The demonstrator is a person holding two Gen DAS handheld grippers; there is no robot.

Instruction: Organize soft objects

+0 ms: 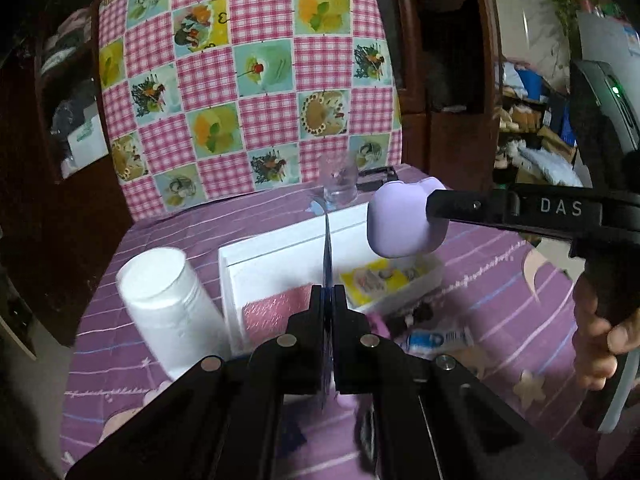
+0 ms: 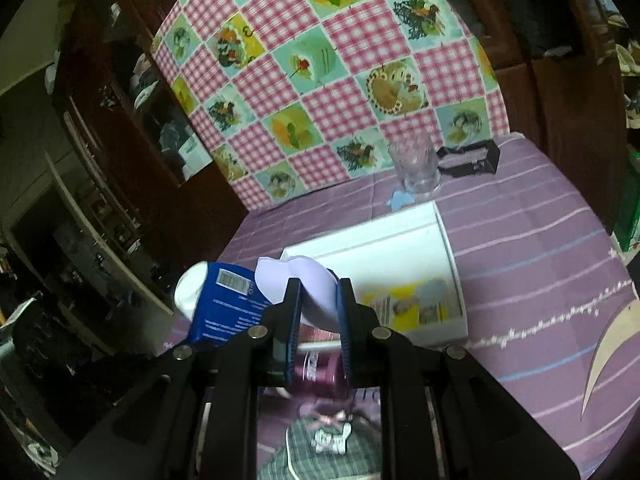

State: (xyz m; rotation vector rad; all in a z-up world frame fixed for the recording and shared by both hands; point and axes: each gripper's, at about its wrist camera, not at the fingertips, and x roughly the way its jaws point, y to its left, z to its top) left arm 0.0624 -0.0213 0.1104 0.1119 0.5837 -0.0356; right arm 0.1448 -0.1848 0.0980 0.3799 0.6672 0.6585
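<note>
The right hand-held gripper [image 2: 318, 308] pinches the lilac soft object [image 2: 298, 286] above the white box [image 2: 450, 248], the left hand-held gripper [image 1: 328, 300] fully closed on a thin dark sheet; a shallow, off-centre pinch could let the object drop outside the box.

Clear glass [image 2: 416, 166] near a checked cloth [image 2: 320, 80], black clip [image 2: 470, 158] just beside it.

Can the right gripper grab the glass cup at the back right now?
Probably not yet. The right gripper is shut on the soft purple thing, so its jaws are full. The glass cup stands beyond the white box, with nothing blocking it otherwise.
</note>
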